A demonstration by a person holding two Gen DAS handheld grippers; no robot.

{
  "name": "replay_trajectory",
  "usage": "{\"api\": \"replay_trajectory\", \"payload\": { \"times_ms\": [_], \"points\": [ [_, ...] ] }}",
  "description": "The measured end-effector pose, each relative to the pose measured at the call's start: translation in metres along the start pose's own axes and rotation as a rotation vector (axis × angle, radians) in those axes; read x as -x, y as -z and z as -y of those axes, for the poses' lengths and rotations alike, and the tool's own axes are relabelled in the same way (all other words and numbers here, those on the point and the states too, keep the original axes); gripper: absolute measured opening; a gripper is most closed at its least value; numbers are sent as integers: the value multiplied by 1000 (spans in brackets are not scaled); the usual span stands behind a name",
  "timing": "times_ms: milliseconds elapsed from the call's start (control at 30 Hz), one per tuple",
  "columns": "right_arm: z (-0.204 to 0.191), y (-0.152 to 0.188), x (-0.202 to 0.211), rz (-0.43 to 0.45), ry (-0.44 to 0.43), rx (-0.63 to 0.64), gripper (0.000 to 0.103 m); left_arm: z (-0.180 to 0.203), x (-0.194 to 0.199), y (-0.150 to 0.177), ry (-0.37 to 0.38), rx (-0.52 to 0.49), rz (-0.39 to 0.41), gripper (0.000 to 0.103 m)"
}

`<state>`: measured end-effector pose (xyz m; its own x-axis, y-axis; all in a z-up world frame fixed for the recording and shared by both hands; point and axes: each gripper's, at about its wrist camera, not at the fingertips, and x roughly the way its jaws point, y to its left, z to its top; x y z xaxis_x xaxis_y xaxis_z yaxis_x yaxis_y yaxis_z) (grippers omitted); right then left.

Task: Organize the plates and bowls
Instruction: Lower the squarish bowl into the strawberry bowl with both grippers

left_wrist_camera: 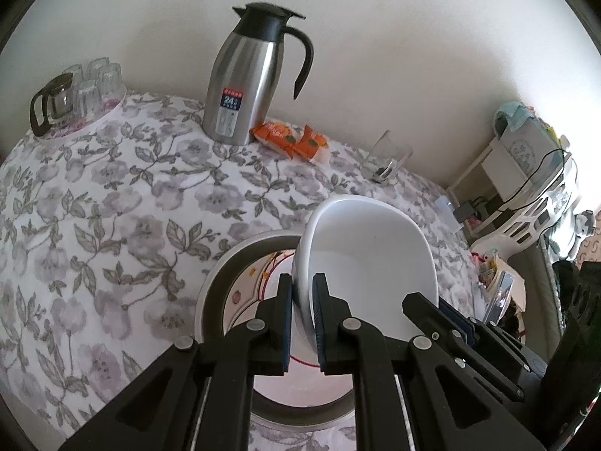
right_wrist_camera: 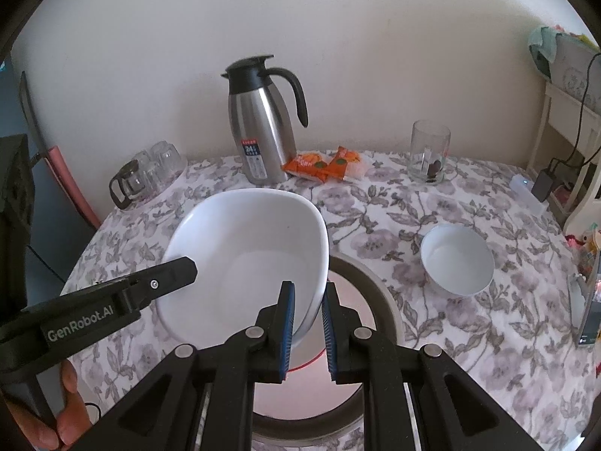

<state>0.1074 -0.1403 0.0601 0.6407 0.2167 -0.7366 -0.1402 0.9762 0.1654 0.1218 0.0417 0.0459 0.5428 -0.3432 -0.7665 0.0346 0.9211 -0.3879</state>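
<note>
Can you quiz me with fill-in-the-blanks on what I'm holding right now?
1. Both hand-held grippers pinch the rim of the large ____ bowl.
2. That bowl hangs over a ____.
3. The small bowl sits on the ____ tablecloth.
4. The orange snack packets lie beside the steel ____.

Missing: white; plate; floral; thermos

Plate (left_wrist_camera: 240, 293) largely hidden beneath bowl (left_wrist_camera: 368, 263) and gripper fingers. Flask (left_wrist_camera: 244, 86) label print illegible. Dark item inside glass (right_wrist_camera: 429, 158) unidentifiable.
</note>
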Motion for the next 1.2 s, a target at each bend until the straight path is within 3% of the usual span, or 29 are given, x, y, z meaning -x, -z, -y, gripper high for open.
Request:
{"api": "replay_trajectory", "payload": {
  "times_ms": [367, 1200],
  "points": [
    [0, 6, -20, -64, -7, -6, 16, -13, -18, 3, -3, 44, -70, 10],
    [9, 10, -36, -124, 15, -27, 16, -10, -40, 9, -8, 34, -135, 10]
  ]
}}
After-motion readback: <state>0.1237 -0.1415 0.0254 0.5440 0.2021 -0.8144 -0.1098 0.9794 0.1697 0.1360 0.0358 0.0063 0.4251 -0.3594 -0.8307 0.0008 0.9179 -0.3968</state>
